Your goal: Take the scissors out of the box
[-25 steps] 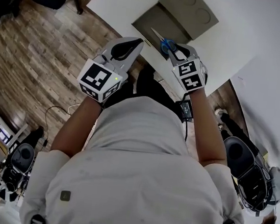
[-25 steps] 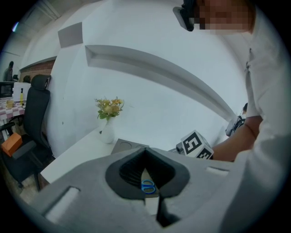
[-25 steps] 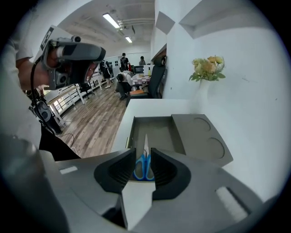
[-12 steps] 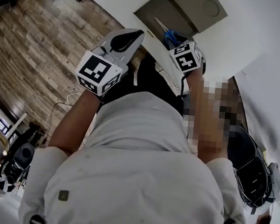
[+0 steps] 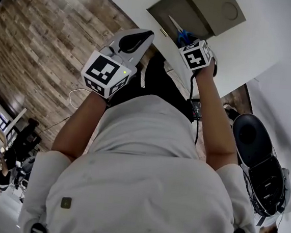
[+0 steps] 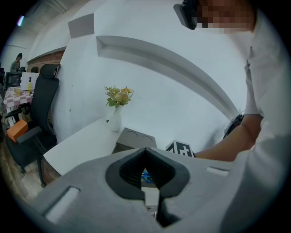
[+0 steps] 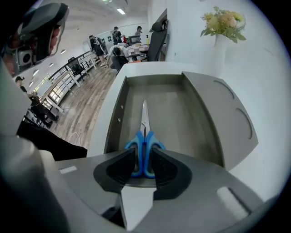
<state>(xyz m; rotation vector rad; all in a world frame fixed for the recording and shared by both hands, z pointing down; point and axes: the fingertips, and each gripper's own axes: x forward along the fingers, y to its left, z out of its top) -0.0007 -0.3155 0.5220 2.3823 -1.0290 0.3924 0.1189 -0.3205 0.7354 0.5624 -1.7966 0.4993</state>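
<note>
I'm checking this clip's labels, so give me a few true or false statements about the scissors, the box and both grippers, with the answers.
1. The scissors lie in the grey box. True.
2. Their handles are red. False: they are blue.
3. The handles sit between the jaws of the right gripper. True; those jaws have just been opening.
4. The left gripper holds the scissors. False: it is shut and empty.
5. A vase of flowers stands on the table near the box. True.

Left arm and right arm reach toward the frame's top. The left tool, upper centre, points ahead, jaws closed and empty. The right tool tips steeply down, its jaws having just been opening, scissors handles between them.
</note>
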